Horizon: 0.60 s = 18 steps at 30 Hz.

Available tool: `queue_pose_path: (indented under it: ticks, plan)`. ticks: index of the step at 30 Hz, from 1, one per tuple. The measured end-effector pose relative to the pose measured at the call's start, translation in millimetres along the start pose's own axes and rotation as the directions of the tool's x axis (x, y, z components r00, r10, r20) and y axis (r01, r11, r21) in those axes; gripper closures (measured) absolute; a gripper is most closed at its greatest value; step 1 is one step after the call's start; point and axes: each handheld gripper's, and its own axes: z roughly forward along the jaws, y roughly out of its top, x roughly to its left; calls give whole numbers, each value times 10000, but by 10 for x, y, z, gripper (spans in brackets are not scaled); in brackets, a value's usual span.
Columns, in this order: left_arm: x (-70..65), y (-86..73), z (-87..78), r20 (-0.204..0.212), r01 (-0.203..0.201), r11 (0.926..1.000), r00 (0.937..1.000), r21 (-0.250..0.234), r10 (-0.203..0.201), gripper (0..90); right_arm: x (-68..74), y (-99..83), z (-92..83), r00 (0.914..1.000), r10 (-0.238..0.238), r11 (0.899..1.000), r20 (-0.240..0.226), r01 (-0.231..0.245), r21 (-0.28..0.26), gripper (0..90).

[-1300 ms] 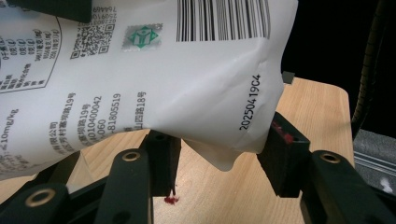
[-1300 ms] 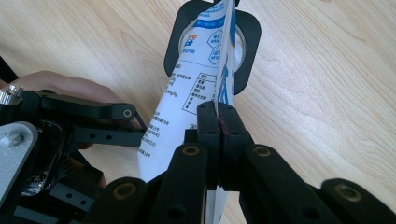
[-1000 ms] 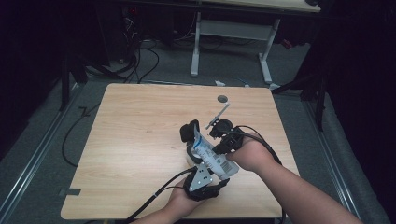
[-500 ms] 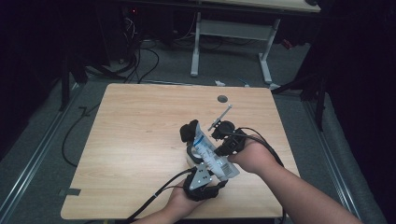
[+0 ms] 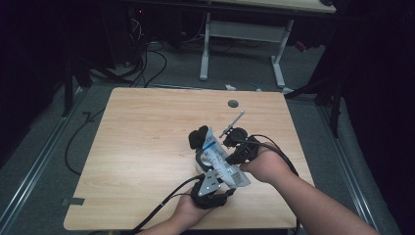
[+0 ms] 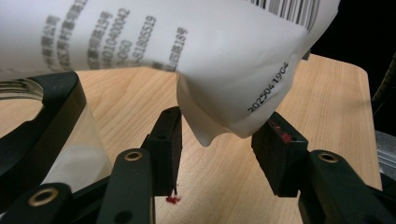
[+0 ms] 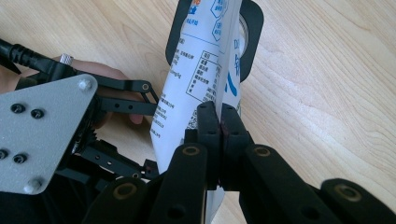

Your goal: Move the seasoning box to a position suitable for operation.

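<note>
A soft white pouch (image 5: pixel 221 159), printed with blue panels, small black text and a barcode, hangs above the pale wood-grain surface (image 5: pixel 147 142) near its front edge, its film creased and folded. The right hand-held gripper (image 7: pixel 219 122) pinches a flat seam of the pouch between its black jaws, which are pressed tight together on the thin film. The left hand-held gripper (image 6: pixel 219 147) has its jaws set partly apart, a rounded lower corner of the pouch hanging between the two blocky pads without either pressing on it. A clear glass (image 6: pixel 70 149) with a curved rim sits just beside that gripper's jaws. In the high view both forearms come in from the front edge, the right hand (image 5: pixel 264 164) angled inward toward the left hand (image 5: pixel 195 208)
</note>
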Motion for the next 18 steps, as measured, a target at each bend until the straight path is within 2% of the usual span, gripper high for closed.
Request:
queue_pose_path:
  ticks: [18]
  plan:
    - [2,-19,3,75,2,10000,10000,-38,-2,518,-44,-50,11,9998,176,9997,-90,-177,-148,900]
